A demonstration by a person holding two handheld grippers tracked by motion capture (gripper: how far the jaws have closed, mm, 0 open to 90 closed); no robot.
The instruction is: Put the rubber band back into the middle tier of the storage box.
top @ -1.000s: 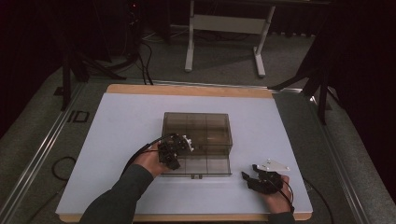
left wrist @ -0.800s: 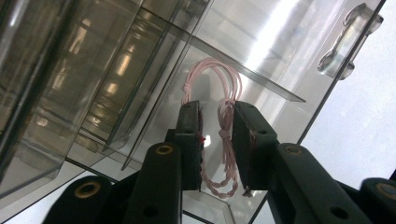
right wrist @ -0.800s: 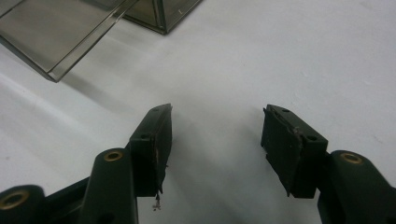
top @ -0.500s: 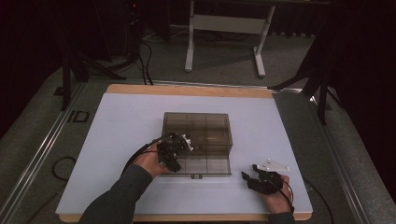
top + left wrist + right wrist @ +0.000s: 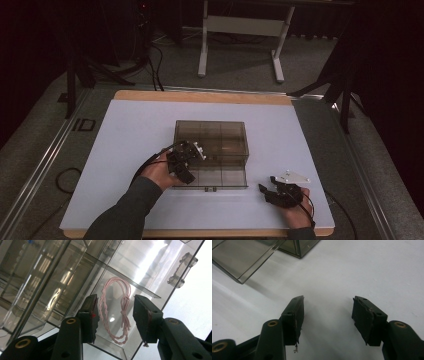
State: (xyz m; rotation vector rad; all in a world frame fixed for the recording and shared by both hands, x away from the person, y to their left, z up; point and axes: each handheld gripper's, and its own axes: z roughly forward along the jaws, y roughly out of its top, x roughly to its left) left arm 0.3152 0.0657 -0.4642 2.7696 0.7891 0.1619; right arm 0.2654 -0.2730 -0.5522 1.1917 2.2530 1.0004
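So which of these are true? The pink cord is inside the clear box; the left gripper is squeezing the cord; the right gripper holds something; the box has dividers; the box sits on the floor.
1. The pink twisted cord lies inside the clear compartment box. True.
2. The left gripper squeezes the cord. False: its jaws have just been opening, and the cord lies loose between them.
3. The right gripper holds something. False: its jaws stand apart over the bare white table.
4. The box has dividers. True.
5. The box sits on the floor. False: it is on the table.
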